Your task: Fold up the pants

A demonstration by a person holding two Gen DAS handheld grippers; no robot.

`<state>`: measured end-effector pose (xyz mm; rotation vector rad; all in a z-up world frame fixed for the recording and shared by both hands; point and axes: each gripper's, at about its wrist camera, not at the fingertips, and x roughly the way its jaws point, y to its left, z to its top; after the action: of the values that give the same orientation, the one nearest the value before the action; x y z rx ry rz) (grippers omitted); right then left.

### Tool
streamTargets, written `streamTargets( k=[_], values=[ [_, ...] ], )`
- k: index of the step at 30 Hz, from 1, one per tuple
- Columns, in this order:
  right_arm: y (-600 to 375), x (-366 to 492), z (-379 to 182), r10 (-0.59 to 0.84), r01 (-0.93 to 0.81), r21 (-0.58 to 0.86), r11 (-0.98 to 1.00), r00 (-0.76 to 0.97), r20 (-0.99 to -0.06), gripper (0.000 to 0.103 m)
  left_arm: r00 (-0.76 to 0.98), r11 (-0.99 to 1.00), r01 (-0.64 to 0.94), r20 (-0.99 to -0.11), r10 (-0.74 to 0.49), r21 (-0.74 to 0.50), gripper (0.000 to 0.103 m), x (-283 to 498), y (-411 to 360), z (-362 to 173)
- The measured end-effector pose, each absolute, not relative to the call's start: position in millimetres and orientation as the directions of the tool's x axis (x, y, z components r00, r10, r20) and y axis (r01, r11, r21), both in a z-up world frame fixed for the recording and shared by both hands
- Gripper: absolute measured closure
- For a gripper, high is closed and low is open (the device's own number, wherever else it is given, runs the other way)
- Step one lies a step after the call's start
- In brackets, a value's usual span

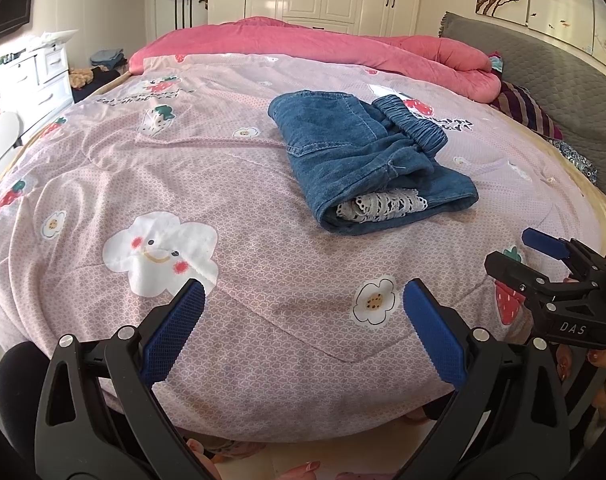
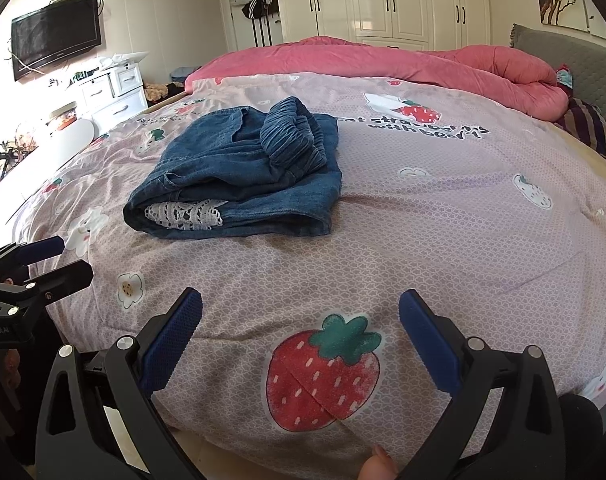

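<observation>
Lying folded in a chunky bundle on the bed, the blue pants point(image 1: 363, 160) sit near the middle of the pink blanket point(image 1: 223, 184). Stretchy waistband point(image 1: 413, 124) is on top w/ the back end, & a bit of white lace point(image 1: 383, 206) pokes out of the front fold. Nothing is touching the pants.

Left gripper point(image 1: 303, 320) is low at the near edge of the bed. Its blue fingers point(image 1: 175, 332) are wide apart & hold nothing; just blanket shows between them. Right gripper point(image 2: 301, 334) is the same: blue fingers point(image 2: 171, 344) spread wide, empty, w/ a big red strawberry pic point(image 2: 323, 376) on the blanket between them. Both are well apart from the pants. In the left view the right gripper shows at the right side w/ white letters "DAS" on its black body.

Blanket has a smiley cloud point(image 1: 159, 252), little flowers & strawberries. Black writing on it reads partly "...strawberry with bear!" in the right view; the rest is too bent to read.

Behind, a thick pink quilt point(image 2: 383, 64) is rolled up at the far end. White closet doors point(image 2: 383, 0) are on the back wall, a TV point(image 2: 55, 36) hangs at left, & a white dresser point(image 2: 111, 92) sits under it.
</observation>
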<state>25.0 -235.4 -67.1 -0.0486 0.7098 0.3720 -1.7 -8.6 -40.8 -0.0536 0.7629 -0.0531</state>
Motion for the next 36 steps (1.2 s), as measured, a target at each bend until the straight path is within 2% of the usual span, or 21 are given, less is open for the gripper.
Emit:
streamTargets(
  k=[17,23,31,34,36],
  values=[
    [-234.4,24.8,-67.9,0.31,-0.346,0.077,0.935,0.694,-0.649,0.005,0.727,0.996,0.051,-0.681,-0.089,-0.075,0.009,-1.7,-11.5,-38.6],
    [-235.5,27.1,-70.3,0.3,-0.336,0.076,0.939,0.691,-0.658,0.005,0.732,0.989,0.073,-0.667,-0.138,-0.126,0.009,-1.9,-10.3,-38.0],
    [-241.8,31.6,-71.9,0.274,-0.313,0.064,0.948,0.693,-0.666,0.005,0.736,0.994,0.07,-0.668,-0.106,-0.082,0.009,0.7,-17.2,-34.0],
    [-248.5,35.8,-69.6,0.259,-0.292,0.064,0.954,0.7,-0.666,0.005,0.711,0.982,0.089,-0.68,-0.179,-0.166,0.009,6.6,-8.7,-34.2],
    [-260.7,42.1,-64.9,0.237,-0.255,0.069,0.964,0.718,-0.655,0.005,0.707,0.982,0.065,-0.687,-0.17,-0.176,0.009,14.1,-1.0,-32.6]
  ],
)
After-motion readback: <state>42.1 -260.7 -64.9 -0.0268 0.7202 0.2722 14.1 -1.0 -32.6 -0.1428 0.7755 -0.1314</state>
